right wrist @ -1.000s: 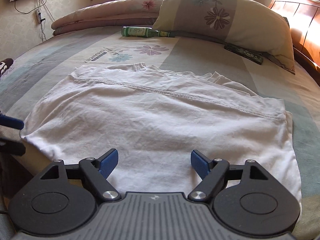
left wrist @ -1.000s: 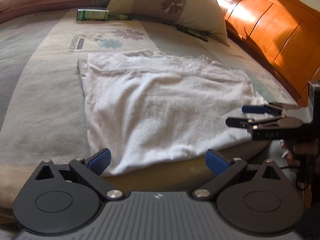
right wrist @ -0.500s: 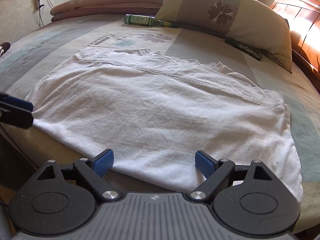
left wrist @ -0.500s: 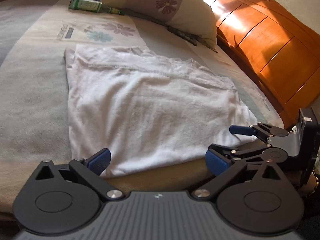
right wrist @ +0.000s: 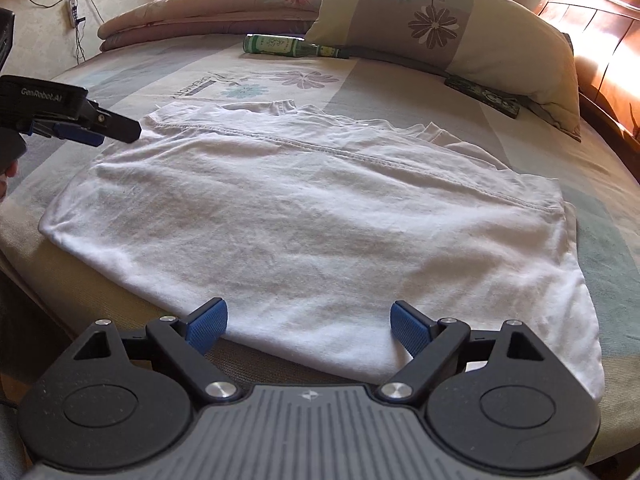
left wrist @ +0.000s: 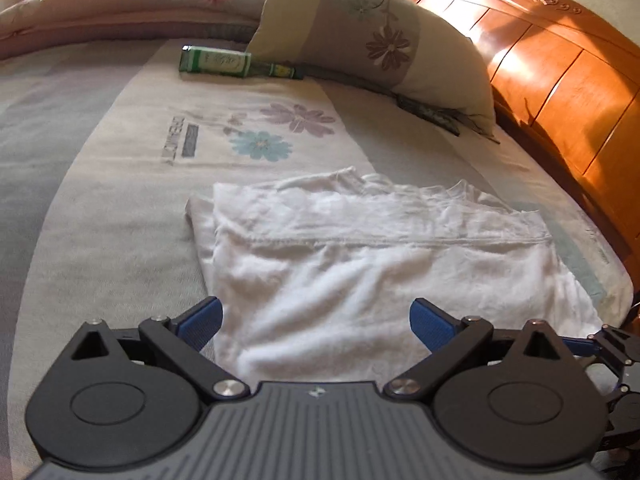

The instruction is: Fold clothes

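Observation:
A white t-shirt (left wrist: pixel 360 264) lies folded flat on the bed, with a stitched hem running across it; it also shows in the right wrist view (right wrist: pixel 312 216). My left gripper (left wrist: pixel 316 322) is open, its blue pads over the shirt's near left part. It shows from the side in the right wrist view (right wrist: pixel 100 130), above the shirt's left edge. My right gripper (right wrist: pixel 308 326) is open at the shirt's near edge by the bed side. Part of it shows at the lower right of the left wrist view (left wrist: pixel 592 346).
A green glass bottle (left wrist: pixel 224 62) lies beyond the shirt next to a flowered pillow (left wrist: pixel 380 36). A dark remote (right wrist: pixel 484 96) lies under the pillow's edge. A rolled quilt (right wrist: pixel 208 20) lies at the back. An orange wooden headboard (left wrist: pixel 568 92) stands on the right.
My left gripper has moved forward over the shirt and tilted up, so more of the bed shows. My right gripper has edged forward to the shirt's near edge. Both stayed open.

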A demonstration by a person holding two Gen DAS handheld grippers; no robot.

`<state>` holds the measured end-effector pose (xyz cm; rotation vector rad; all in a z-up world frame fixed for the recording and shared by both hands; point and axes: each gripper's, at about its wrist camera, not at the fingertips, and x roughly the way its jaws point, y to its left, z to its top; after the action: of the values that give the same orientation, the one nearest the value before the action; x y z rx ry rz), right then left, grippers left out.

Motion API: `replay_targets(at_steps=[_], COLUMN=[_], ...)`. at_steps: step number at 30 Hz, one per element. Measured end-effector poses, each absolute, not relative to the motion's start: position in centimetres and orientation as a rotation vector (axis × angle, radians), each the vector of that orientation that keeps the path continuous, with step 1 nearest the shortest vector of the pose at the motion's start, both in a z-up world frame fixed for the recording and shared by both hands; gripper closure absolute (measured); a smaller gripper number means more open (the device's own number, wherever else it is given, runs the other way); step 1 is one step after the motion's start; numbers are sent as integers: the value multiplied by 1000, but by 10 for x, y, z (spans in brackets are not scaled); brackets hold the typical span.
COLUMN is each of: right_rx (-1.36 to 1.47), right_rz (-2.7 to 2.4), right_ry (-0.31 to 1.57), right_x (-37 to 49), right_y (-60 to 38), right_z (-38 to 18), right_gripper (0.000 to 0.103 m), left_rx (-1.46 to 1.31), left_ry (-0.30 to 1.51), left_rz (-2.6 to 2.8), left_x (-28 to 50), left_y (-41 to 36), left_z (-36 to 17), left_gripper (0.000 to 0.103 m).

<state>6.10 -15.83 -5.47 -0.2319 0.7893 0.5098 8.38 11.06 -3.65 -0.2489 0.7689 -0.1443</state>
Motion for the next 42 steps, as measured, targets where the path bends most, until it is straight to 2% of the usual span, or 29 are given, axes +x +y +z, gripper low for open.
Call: replay_targets(at_steps=[4, 11, 15, 21, 27, 29, 30, 36, 42], right_rx=[-206, -172, -149, -152, -100, -106, -109, -98, -84], right_rz=[529, 534, 519, 519, 500, 514, 521, 518, 524], right_ry=[761, 731, 720, 658, 694, 680, 673, 655, 651], right_x=[66, 80, 86, 115, 145, 141, 139, 140, 140], right_y=[-158, -163, -174, -171, -173, -173, -173, -172, -174], right_z=[-47, -41, -45, -44, -65, -69, -72, -77, -77], right_gripper=[11, 11, 11, 11, 10, 5, 0, 0, 0], left_rx=[-254, -185, -271, -217, -238, -234, -239, -324, -159], left_ry=[748, 839, 821, 797, 843, 841, 834, 814, 810], left_rz=[-238, -113, -99, -278, -299, -237, -211, -213, -103], left_x=[103, 143, 144, 152, 172, 178, 180, 187, 193], left_y=[102, 110, 123, 73, 52, 55, 58, 64, 53], left_z=[-29, -67, -52, -32, -56, -58, -57, -49, -55], left_gripper=[3, 3, 4, 3, 3, 3, 2, 2, 3])
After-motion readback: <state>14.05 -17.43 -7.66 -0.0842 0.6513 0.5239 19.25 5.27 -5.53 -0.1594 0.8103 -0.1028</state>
